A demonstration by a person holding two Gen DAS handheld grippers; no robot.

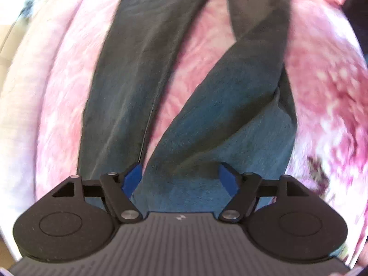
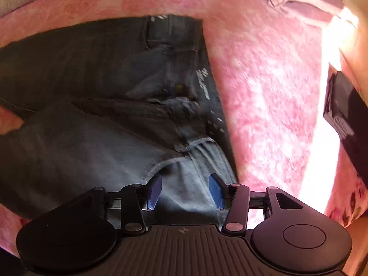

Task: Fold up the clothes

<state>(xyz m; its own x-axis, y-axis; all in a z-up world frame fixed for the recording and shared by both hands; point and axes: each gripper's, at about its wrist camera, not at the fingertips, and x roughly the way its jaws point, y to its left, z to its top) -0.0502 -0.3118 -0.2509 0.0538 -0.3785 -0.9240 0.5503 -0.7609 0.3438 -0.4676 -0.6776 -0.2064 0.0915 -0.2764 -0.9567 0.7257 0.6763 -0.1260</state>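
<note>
Fingers spread wide on left gripper (image 1: pixel 181 179) and right gripper (image 2: pixel 185 192), nothing held. Jeans (image 1: pixel 138 69) on pink blanket (image 1: pixel 322 92), legs toward 12 o'clock; waistband (image 2: pixel 207 87) at right gripper's 1 o'clock.

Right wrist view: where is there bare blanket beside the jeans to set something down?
Bare pink blanket lies right of the jeans, up to the sunlit strip and a black object. A band above the waistband is free too. Left and centre are crowded with denim.

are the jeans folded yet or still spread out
Spread out, not folded: the jeans lie on the pink blanket with both legs apart, blanket showing between them; waistband flat.
</note>
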